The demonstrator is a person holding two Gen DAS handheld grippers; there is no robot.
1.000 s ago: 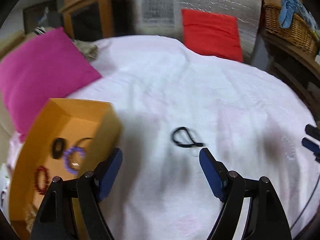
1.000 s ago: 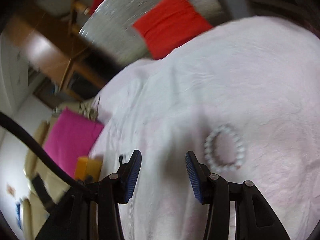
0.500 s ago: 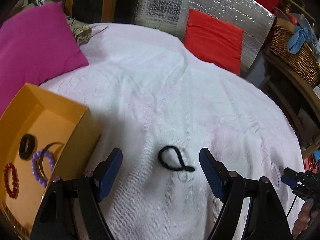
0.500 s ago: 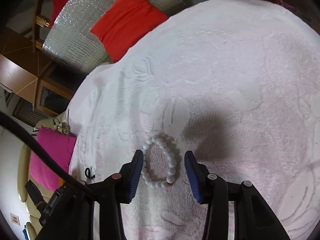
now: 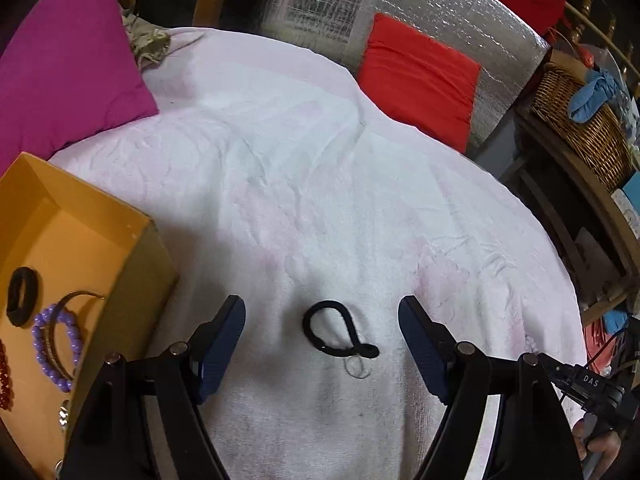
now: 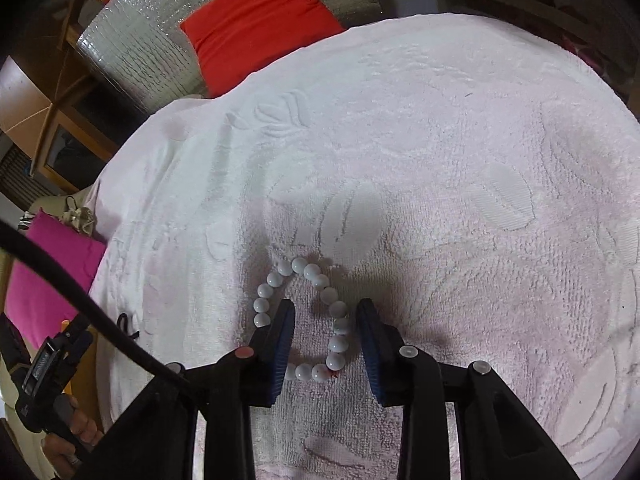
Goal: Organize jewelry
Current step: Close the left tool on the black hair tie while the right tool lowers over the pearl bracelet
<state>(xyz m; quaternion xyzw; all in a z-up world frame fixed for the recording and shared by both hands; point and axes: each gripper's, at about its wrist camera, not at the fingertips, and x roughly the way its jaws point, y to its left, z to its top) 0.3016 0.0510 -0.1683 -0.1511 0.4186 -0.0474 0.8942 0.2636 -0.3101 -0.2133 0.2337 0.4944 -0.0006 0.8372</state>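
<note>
A black cord loop (image 5: 338, 334) with a small clear ring lies on the pale pink towel (image 5: 320, 200). My left gripper (image 5: 322, 322) is open, its blue fingers either side of the loop, not touching it. A white bead bracelet (image 6: 316, 312) lies on the towel in the right wrist view. My right gripper (image 6: 326, 312) is open and low over it; its right strand runs between the fingers, and the left finger (image 6: 282, 332) covers part of the left strand. An orange box (image 5: 132, 280) at left holds a purple bead bracelet (image 5: 52, 344), a black band (image 5: 22, 296) and a thin bangle.
A magenta cushion (image 5: 68, 76) lies at the back left and a red cushion (image 5: 416, 80) at the back against silver foil. A wicker basket (image 5: 580, 120) stands on shelves at the right. The black loop shows small at the left in the right wrist view (image 6: 126, 322).
My left gripper moved right and forward from the box until the black loop sat between its fingers. My right gripper swung over and came down on the white bracelet, narrowing slightly.
</note>
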